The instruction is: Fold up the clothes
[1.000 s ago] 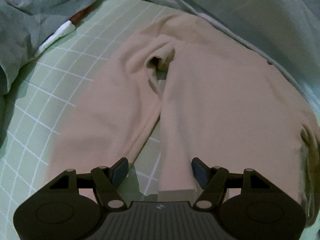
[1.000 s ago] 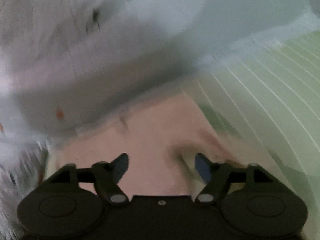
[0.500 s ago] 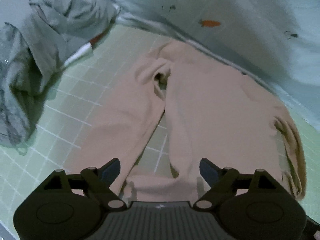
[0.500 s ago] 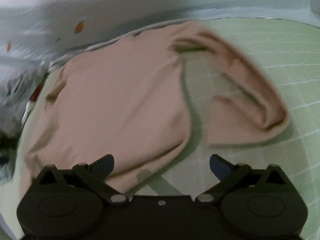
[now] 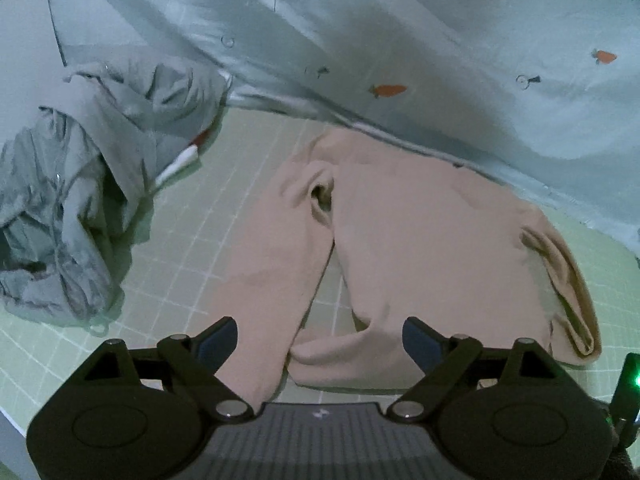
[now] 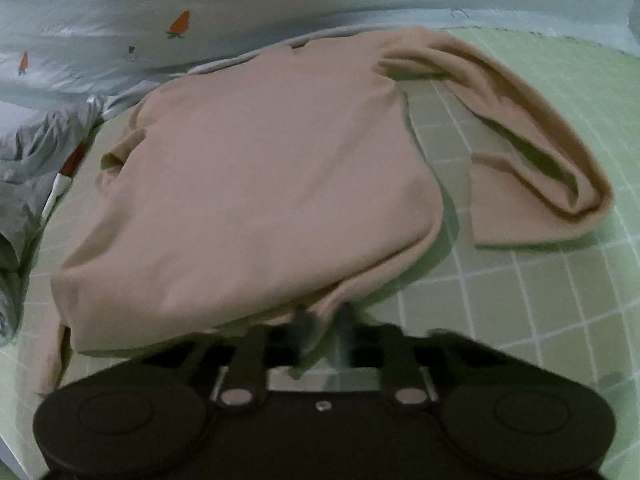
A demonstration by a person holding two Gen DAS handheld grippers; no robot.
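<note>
A beige long-sleeved top (image 6: 256, 184) lies spread on a green checked sheet (image 6: 560, 300), its far edge touching a pale blue carrot-print quilt (image 5: 440, 40). The right claw (image 6: 322, 320) has just been closing and now pinches the top's near hem between its blurred fingers, while the left claw (image 5: 320, 336) has been opening and hangs wide above a folded sleeve end (image 5: 340, 354), gripping nothing. A crumpled grey garment (image 5: 80, 184) sits well apart at the left, partly cut off, and bare sheet lies open to the right of the looped far sleeve (image 6: 532, 152).
</note>
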